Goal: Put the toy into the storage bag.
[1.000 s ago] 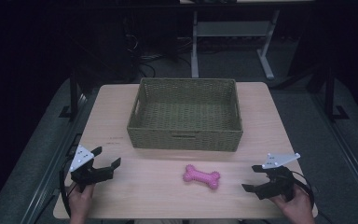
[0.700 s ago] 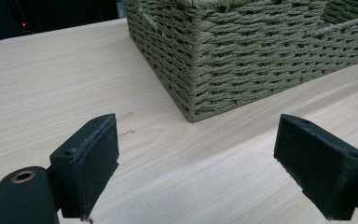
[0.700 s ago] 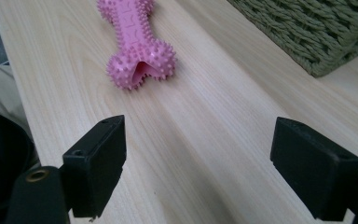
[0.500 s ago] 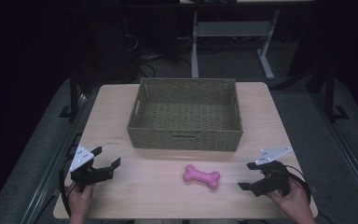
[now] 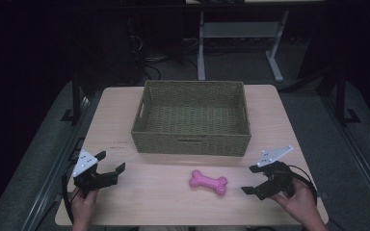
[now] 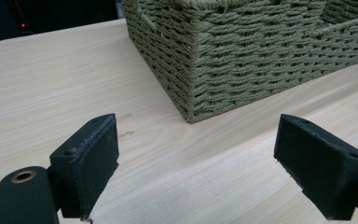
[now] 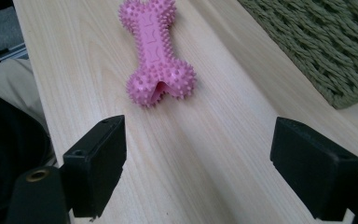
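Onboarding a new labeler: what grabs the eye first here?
The pink spiky bone toy lying on the table's near edge, just ahead of the open right gripper. Behind it stands a green woven basket, mid-table. The left gripper rests open at the near left corner.

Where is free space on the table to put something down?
Bare wood lies left of the woven basket, between it and the left claw, and right of the basket above the right claw. The front middle is tighter: the pink bone toy lies there.
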The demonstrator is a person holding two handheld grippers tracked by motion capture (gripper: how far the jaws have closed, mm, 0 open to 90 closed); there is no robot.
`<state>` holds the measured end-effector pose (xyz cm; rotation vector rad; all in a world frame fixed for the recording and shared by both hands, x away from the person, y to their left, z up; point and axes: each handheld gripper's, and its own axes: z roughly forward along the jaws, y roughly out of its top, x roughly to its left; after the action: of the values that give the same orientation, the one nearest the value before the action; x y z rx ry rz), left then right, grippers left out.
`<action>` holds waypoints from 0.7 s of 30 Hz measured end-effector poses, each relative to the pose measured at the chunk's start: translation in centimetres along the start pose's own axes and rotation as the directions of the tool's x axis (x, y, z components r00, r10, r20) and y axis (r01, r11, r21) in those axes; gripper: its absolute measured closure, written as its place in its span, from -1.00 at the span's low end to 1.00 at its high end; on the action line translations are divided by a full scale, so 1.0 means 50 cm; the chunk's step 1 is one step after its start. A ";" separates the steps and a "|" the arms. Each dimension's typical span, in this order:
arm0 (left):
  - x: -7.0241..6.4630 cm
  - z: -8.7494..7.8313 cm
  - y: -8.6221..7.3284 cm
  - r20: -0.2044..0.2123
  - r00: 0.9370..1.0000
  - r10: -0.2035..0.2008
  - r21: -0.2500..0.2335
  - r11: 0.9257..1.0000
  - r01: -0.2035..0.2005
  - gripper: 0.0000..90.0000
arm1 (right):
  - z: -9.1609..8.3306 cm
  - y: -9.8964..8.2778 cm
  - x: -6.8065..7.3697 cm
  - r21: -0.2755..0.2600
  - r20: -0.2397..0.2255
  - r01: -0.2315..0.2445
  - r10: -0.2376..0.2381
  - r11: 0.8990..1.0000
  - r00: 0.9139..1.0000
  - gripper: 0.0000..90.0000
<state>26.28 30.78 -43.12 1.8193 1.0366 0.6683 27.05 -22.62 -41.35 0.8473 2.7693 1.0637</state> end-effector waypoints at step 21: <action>0.001 0.000 0.001 -0.005 1.000 -0.002 -0.004 1.000 0.002 -0.70 | 0.040 0.081 0.010 0.062 -0.061 0.081 -0.077 0.995 0.995 -0.54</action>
<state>26.32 30.82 -43.10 1.8142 1.0395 0.6740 29.01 -18.64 -40.23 0.7176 2.8729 1.0078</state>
